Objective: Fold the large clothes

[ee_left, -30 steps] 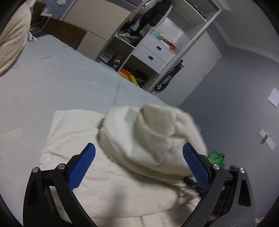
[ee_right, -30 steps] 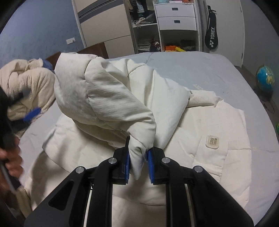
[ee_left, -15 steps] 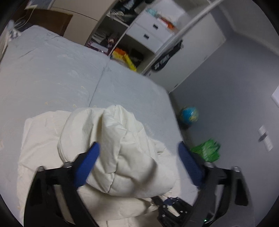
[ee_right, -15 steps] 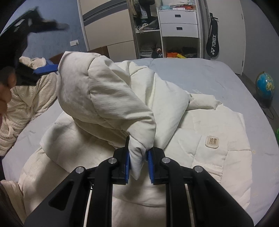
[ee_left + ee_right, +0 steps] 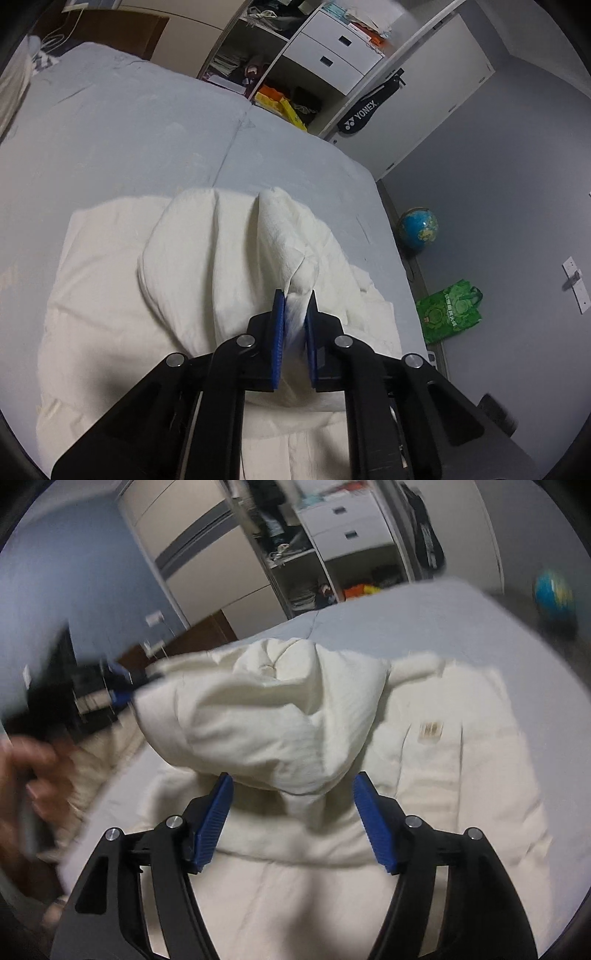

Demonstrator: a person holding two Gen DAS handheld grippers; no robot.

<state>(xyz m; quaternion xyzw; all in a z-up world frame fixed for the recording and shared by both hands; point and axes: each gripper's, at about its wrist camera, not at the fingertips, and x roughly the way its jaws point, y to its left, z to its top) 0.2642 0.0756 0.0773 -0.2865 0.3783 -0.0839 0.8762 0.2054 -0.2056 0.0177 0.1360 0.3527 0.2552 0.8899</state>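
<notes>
At lower centre, the left gripper (image 5: 294, 297) is closing, pinching the cream jacket (image 5: 207, 258); the right gripper (image 5: 291, 786) is opening, jaws spread around its hood (image 5: 280, 716).

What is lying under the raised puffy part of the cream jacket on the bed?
Under the raised part, only the jacket's own flat body shows, spread on the grey bed sheet. Whatever lies beneath that body stays covered.

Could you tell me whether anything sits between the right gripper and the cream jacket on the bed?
Nothing visible does: the right gripper, jaws opening, faces the cream jacket directly, with only the jacket's raised fold ahead.
</notes>
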